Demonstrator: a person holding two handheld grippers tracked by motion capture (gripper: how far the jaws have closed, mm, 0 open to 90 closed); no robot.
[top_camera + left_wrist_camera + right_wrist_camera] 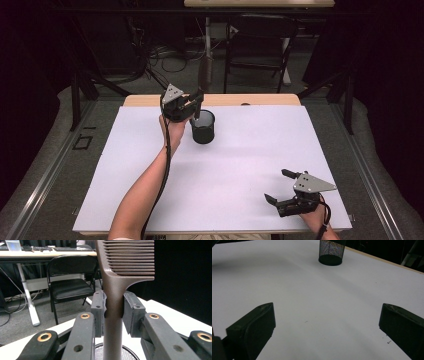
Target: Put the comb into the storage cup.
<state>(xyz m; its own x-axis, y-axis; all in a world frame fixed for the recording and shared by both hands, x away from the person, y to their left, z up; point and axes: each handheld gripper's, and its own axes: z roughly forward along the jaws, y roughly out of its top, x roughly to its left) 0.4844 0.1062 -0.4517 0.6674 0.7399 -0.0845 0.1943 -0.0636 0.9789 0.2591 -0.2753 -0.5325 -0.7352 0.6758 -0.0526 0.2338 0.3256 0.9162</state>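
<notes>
From the high view, the left gripper (196, 101) is held over a black mesh cup (203, 127) near the far edge of the white tabletop (240, 165), with a comb (204, 74) sticking up out of it. The right gripper (280, 186) is parked well apart, near the front right corner.

In the left gripper view, the comb's handle (113, 300) is clamped between the jaws, and the cup's rim (130, 352) is seen right below.

In the right gripper view, the jaws are spread wide with nothing between them, and the cup (331, 252) is seen far off.
</notes>
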